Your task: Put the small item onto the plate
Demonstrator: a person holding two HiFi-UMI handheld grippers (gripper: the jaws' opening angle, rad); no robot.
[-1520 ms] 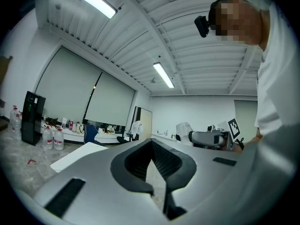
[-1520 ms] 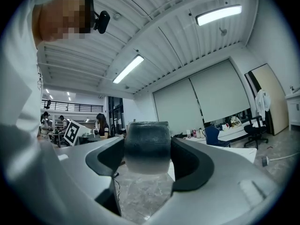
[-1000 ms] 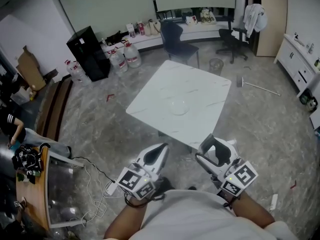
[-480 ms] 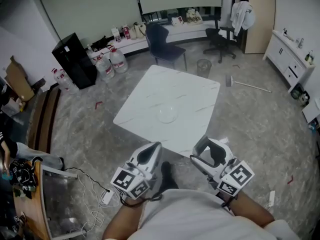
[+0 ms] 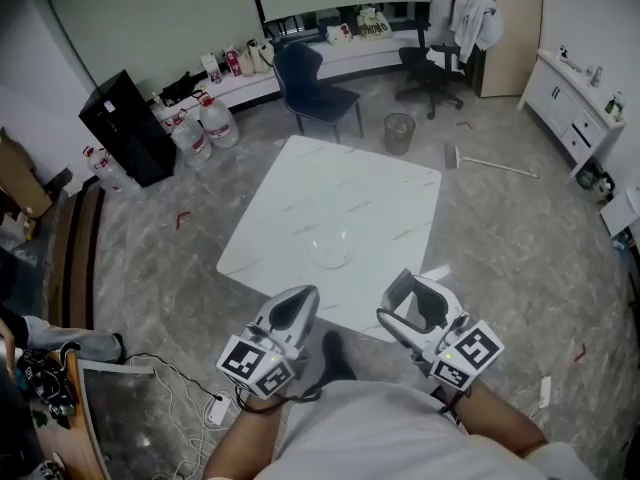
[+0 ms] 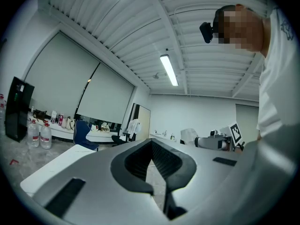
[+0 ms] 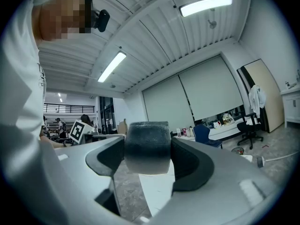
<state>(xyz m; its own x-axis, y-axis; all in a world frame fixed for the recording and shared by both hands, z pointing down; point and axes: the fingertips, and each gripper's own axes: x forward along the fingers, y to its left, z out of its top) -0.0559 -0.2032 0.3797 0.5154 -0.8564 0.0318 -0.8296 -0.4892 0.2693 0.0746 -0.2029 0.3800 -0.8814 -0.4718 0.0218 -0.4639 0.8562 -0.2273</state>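
Facing a square white marble table (image 5: 370, 198) from above.
Clear glass plate (image 5: 332, 252) lies near its front edge; left gripper (image 5: 303, 303) closed, empty; right gripper (image 5: 402, 298) clamps a small dark grey block (image 7: 146, 146), apart from the plate.

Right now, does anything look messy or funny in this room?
Yes: a long-handled broom lies flat on the grey stone floor beside the white marble table, not stood up. A red scrap lies loose too.

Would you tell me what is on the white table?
Only a clear plate, apparently empty; the right gripper covers the table's near corner. The small item is clamped in its jaws.
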